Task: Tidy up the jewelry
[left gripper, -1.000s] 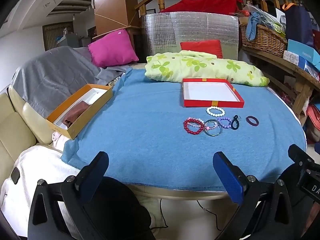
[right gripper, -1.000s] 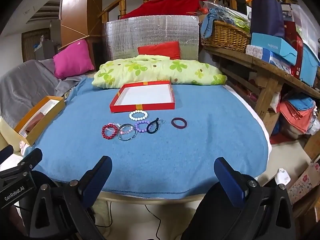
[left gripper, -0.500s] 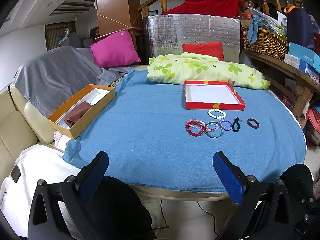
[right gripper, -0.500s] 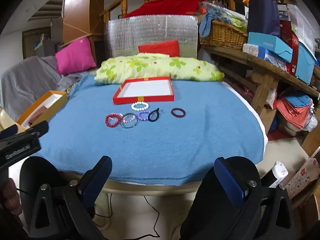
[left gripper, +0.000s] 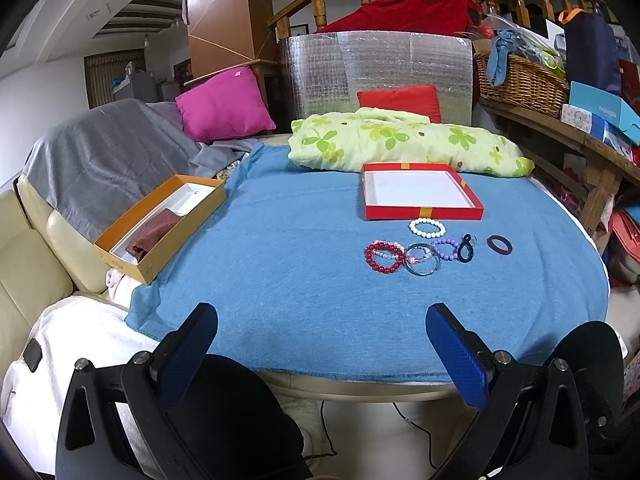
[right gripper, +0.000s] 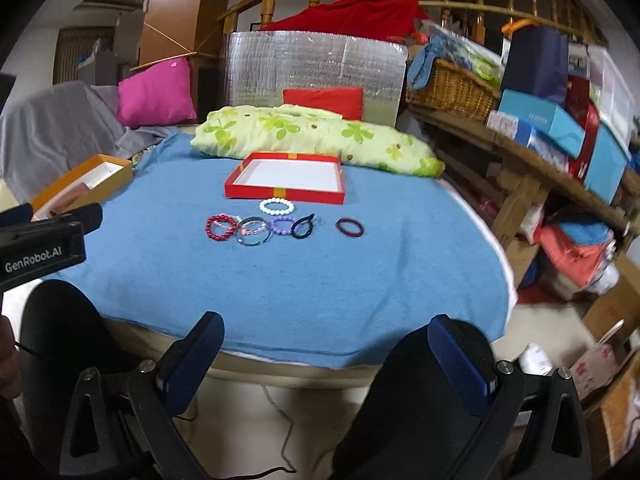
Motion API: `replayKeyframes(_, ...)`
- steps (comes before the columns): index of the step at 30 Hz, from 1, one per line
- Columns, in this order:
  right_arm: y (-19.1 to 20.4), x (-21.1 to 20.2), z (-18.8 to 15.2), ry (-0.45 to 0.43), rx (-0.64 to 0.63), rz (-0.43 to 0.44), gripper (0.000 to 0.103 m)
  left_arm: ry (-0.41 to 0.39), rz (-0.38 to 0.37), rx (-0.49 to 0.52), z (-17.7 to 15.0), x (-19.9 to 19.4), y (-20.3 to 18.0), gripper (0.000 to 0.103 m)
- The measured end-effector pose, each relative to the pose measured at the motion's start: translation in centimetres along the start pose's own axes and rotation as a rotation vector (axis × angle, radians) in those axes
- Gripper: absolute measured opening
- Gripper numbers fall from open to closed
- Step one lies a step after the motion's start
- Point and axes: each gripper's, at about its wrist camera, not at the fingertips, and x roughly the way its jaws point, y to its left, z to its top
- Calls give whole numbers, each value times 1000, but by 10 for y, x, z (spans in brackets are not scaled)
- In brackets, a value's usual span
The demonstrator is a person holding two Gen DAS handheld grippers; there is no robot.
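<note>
A shallow red box (left gripper: 420,194) (right gripper: 286,178) with a white inside lies on the blue-covered table (left gripper: 300,272) (right gripper: 280,280). In front of it lie a white bead bracelet (left gripper: 427,227) (right gripper: 276,206), a red bead bracelet (left gripper: 384,257) (right gripper: 221,227), a clear bangle (left gripper: 421,264) (right gripper: 252,231), a purple bead bracelet (left gripper: 446,249) (right gripper: 282,225), a black hair tie (left gripper: 466,250) (right gripper: 303,226) and a maroon ring (left gripper: 499,245) (right gripper: 349,227). My left gripper (left gripper: 322,344) and right gripper (right gripper: 326,354) are open and empty, near the table's front edge.
An orange box (left gripper: 160,226) (right gripper: 80,188) with a brown cloth sits at the table's left edge. A green floral pillow (left gripper: 404,146) (right gripper: 316,138) lies behind the red box. A wooden shelf (right gripper: 520,156) with boxes and a basket stands at the right. A sofa (left gripper: 48,248) is at the left.
Both grippers have drawn back and lifted a little from the table. The right view has swung right and the left gripper body now shows at its left edge. The jewelry has not moved.
</note>
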Motion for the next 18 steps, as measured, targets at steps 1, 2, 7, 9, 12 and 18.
replayKeyframes(1, -1, -1, 0, -6, 3, 3, 103, 0, 1, 1, 0, -1, 0, 103)
replayKeyframes(2, -3, -2, 0, -11, 10, 7, 103, -1, 2, 2, 0, -1, -1, 103)
replayKeyframes(7, -16, -2, 4, -19, 60, 1, 103, -8, 0, 13, 0, -3, -3, 103)
replayKeyframes(9, -18, -2, 5, -20, 69, 0, 103, -7, -3, 24, -1, -3, -6, 103)
replayKeyframes(12, -19, -2, 8, -26, 68, -10, 103, -7, -4, 32, -2, -3, -8, 103)
replayKeyframes(18, -27, 3, 13, -19, 95, -19, 103, -10, -2, 35, -1, -1, -8, 103)
